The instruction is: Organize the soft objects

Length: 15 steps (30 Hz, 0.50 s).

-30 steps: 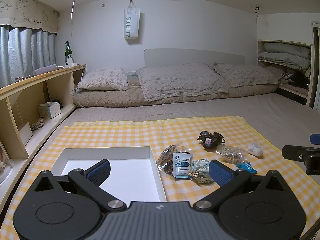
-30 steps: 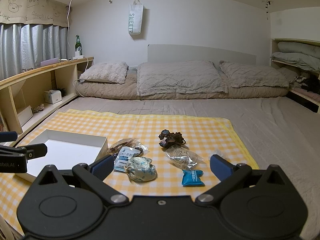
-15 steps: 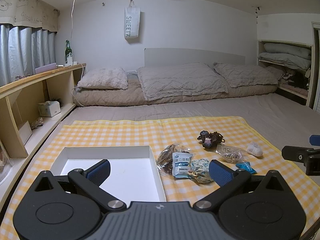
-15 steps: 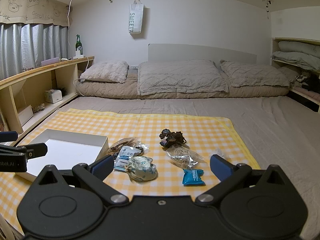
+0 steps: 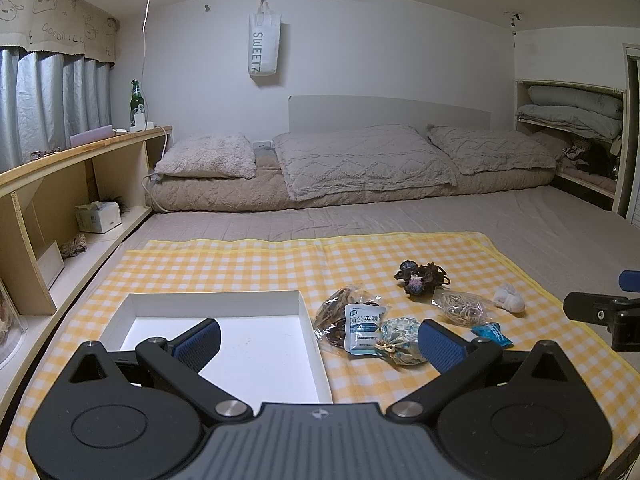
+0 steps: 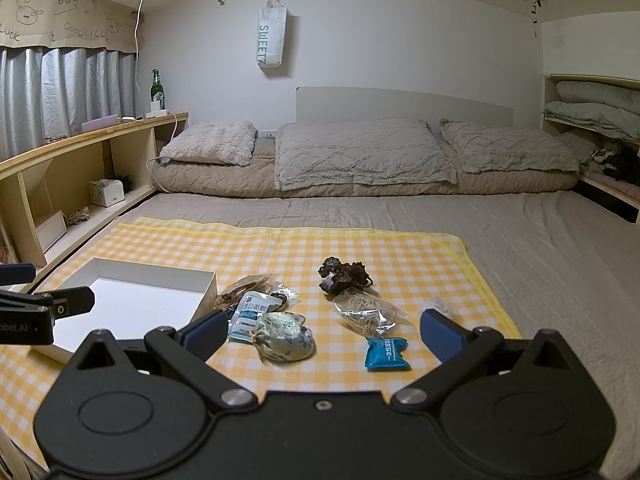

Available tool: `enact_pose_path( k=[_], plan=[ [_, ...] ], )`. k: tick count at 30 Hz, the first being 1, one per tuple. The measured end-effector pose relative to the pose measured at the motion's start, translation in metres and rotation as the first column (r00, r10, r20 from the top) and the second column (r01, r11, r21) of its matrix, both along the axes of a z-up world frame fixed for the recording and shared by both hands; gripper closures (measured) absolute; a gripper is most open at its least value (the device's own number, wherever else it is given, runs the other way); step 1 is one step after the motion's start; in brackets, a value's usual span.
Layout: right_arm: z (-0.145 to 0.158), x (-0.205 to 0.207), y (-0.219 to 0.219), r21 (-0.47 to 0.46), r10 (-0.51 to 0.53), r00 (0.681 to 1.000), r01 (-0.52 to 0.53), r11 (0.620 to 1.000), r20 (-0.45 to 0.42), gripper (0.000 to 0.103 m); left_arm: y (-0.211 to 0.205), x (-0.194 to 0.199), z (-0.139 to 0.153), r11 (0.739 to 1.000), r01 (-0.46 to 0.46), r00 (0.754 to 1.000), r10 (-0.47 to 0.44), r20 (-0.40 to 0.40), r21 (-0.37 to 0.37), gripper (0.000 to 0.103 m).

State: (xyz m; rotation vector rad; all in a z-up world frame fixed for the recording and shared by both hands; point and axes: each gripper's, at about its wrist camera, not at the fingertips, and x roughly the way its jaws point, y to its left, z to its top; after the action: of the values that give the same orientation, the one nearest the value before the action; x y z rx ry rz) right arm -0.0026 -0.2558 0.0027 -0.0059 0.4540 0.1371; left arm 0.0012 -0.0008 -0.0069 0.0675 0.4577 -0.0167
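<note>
On the bed's grey sheet (image 6: pixel 540 248) lies a yellow-and-white checked cloth (image 6: pixel 248 248), and we hold both claws low above its near edge. Our left claw (image 5: pixel 318 340) stands wide with nothing between its blue-padded fingers (image 5: pixel 198 338), hovering over the shallow white cardboard box (image 5: pixel 224 302), which sits at the cloth's 9 o'clock side with nothing in it that we can see. Our right claw (image 6: pixel 322 330) is likewise wide and holds nothing. The soft things lie in a loose cluster right of the box: a clear bag of brown beads (image 6: pixel 248 286) just beside the box wall, a white-and-blue printed sachet (image 6: pixel 252 316) overlapping it, and a floral fabric pouch (image 6: pixel 286 338) touching the sachet at its 5 o'clock. Farther off, at 12 o'clock from the pouch, rests a dark tangled bundle of hair ties (image 6: pixel 344 276); a clear bag of tan rubber bands (image 6: pixel 366 314) touches it on the near side, and a small blue foil packet (image 6: pixel 387 354) lies nearest our right claw. In the left wrist view a small white crumpled lump (image 5: pixel 509 298) lies at 3 o'clock from the rubber-band bag, near the cloth's right edge.
</note>
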Motion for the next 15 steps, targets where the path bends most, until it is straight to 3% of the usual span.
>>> enact_pose_path(
  k=[15],
  plan=[
    [0.0006, 0.0008, -0.0005, 0.001, 0.000, 1.000, 0.000, 1.000, -0.002, 0.000, 0.0006, 0.0003, 0.0000, 1.000, 0.000, 1.000, 0.000, -0.002, -0.003, 0.000]
  ],
)
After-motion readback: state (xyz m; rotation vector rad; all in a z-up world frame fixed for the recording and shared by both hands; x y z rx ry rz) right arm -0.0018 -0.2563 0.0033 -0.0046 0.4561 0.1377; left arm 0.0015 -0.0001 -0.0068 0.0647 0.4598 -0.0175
